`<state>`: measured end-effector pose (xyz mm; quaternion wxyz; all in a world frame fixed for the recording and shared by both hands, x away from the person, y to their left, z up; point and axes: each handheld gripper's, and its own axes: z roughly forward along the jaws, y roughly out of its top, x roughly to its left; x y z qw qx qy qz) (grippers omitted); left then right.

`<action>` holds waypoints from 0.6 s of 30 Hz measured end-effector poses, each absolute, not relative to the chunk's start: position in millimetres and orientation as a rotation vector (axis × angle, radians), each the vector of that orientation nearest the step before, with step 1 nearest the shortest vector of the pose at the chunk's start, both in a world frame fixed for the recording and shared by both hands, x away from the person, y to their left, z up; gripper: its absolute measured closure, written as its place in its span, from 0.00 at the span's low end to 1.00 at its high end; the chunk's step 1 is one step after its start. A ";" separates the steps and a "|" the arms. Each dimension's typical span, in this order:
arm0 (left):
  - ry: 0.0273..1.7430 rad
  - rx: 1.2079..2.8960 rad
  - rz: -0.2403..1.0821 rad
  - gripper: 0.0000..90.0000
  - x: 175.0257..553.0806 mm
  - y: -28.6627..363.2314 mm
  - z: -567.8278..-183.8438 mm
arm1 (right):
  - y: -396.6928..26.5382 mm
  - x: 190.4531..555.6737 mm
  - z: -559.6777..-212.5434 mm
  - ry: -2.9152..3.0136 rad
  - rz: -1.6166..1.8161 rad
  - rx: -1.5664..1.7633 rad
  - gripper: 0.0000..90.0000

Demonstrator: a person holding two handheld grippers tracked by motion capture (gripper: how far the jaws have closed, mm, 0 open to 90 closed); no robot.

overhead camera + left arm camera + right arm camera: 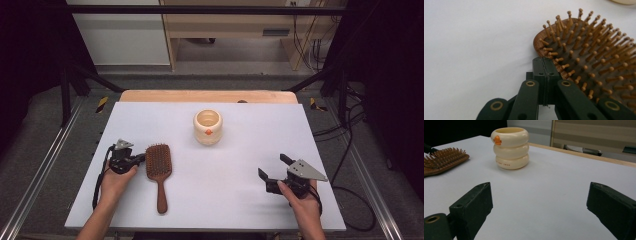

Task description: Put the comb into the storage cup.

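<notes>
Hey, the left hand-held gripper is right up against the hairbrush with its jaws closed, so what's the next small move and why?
Probably open the jaws first. The left hand-held gripper sits shut at the edge of the hairbrush head, beside the bristles, holding nothing. Opened, it could straddle the rim or shift toward the handle to grasp. The right hand-held gripper is open and well away from it.

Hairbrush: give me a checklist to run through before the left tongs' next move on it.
1. Left tongs at the brush head's edge: ok.
2. Left tongs closed, nothing between them: ok for a push, not ok for a grab.
3. Hairbrush flat on the table, bristles up: ok.
4. Cup upright, apart from the brush: ok.
5. Right tongs open, well away from the brush: ok.
6. Tongs touching the brush rim: cannot tell.
</notes>
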<state>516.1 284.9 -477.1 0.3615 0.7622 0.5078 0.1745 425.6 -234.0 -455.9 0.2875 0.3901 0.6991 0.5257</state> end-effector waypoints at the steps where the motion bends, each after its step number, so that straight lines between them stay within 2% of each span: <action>1: 1.303 1.968 0.448 1.00 518.5 283.7 -476.6 | -233.8 425.5 -455.9 1.866 1.406 1.045 0.08; 14: 1.197 2.070 0.393 1.00 543.0 256.8 -468.6 | -232.8 425.2 -456.0 1.878 1.413 1.046 0.08; 18: 1.187 2.076 0.422 1.00 543.8 253.5 -466.9 | -232.8 425.2 -456.0 1.880 1.413 1.044 0.08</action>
